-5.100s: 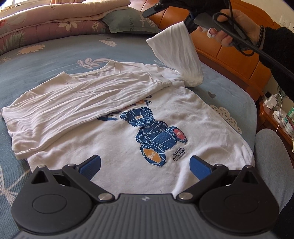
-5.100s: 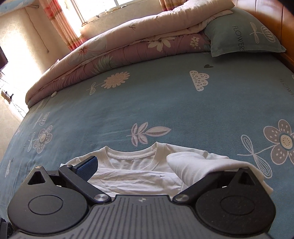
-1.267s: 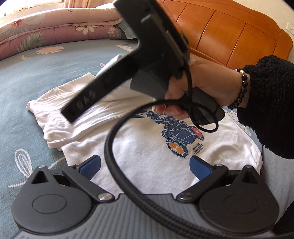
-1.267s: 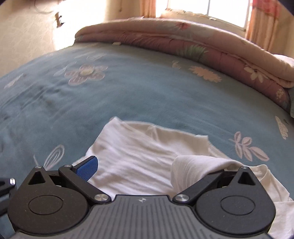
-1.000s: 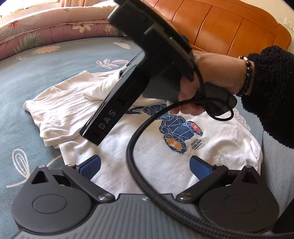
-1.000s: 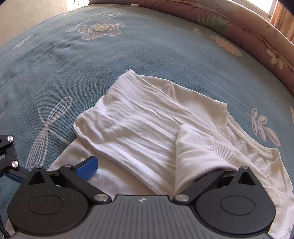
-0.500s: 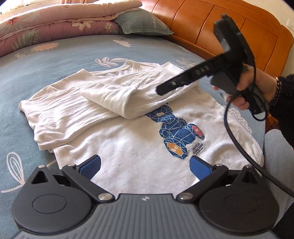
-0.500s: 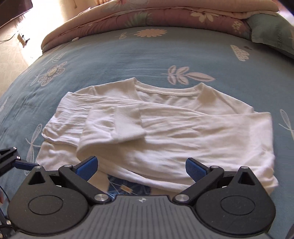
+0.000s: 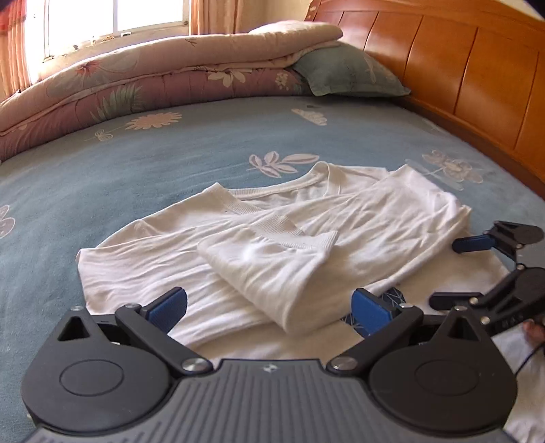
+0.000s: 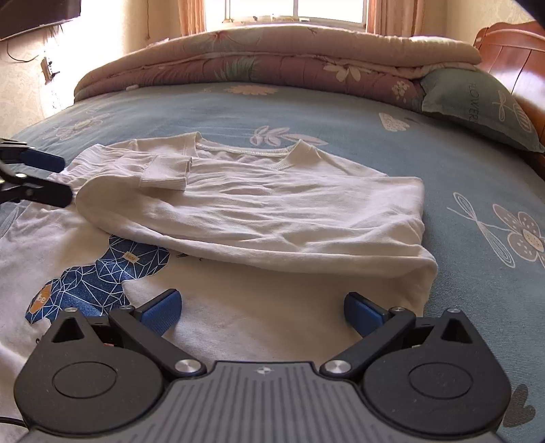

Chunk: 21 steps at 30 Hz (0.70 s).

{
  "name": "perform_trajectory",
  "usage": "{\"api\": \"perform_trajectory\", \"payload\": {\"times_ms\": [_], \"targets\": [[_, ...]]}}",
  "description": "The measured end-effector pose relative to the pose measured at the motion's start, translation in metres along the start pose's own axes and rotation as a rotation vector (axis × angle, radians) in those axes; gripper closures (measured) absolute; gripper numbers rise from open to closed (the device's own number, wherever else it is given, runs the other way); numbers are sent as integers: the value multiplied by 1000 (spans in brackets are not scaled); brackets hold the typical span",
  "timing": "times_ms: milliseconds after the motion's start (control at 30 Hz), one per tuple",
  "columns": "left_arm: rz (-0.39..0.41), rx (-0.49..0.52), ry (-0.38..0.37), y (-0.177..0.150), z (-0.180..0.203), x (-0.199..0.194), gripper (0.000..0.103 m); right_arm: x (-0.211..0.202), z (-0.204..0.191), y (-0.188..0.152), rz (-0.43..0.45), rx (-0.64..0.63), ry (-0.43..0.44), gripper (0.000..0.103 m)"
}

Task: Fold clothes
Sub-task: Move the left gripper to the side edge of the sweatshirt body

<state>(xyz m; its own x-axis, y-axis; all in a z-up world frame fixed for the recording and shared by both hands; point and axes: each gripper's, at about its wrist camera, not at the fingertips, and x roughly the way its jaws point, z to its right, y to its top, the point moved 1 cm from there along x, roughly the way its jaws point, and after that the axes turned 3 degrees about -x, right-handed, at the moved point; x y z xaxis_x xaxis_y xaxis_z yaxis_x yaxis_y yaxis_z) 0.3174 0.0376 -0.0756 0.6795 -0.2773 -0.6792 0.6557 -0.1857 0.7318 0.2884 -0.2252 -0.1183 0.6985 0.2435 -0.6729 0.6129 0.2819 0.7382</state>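
Note:
A white long-sleeved shirt [image 9: 143,252] lies face up on the blue flowered bedspread [image 9: 170,163]. Both sleeves are folded across its chest, the upper sleeve [image 10: 259,218] ending in a ribbed cuff [image 10: 163,173]. A blue geometric bear print [image 10: 98,272] shows below the sleeves. My left gripper [image 9: 269,306] is open just above the lower part of the shirt and holds nothing. My right gripper [image 10: 262,310] is open too, low over the shirt body [image 10: 231,293] near its right side. Each gripper shows in the other's view: the right gripper [image 9: 460,272] and the left gripper [image 10: 44,177].
A folded pink and cream quilt [image 9: 153,78] lies along the far side of the bed. A green pillow [image 10: 477,98] leans by the wooden headboard [image 9: 460,78] on the right. A bright window [image 10: 296,10] is behind. A fingertip [image 9: 533,329] shows at the right edge.
The right gripper carried the right sleeve across the chest, let it go and drew back to the shirt's right side. Both grippers are now lower and closer to the shirt.

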Motion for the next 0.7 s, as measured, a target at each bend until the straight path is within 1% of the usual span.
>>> {"api": "perform_trajectory", "payload": {"times_ms": [100,200,400,433,600,700], "targets": [[-5,-19,87,3,5,10,1,-7,-3,-1,10,-49,10,0],[-10,-37,175,6,11,20,1,-19,-6,-1,43,-77,-3,0],[-19,-80,348,10,20,39,1,-39,-15,0,95,-103,37,0],[-12,-123,360,8,12,34,1,-41,-17,-1,102,-111,41,0],[0,-287,339,6,-11,25,1,-42,-20,-5,95,-125,47,0],[19,-262,362,14,-6,34,1,-43,-21,-7,91,-133,51,0]]}}
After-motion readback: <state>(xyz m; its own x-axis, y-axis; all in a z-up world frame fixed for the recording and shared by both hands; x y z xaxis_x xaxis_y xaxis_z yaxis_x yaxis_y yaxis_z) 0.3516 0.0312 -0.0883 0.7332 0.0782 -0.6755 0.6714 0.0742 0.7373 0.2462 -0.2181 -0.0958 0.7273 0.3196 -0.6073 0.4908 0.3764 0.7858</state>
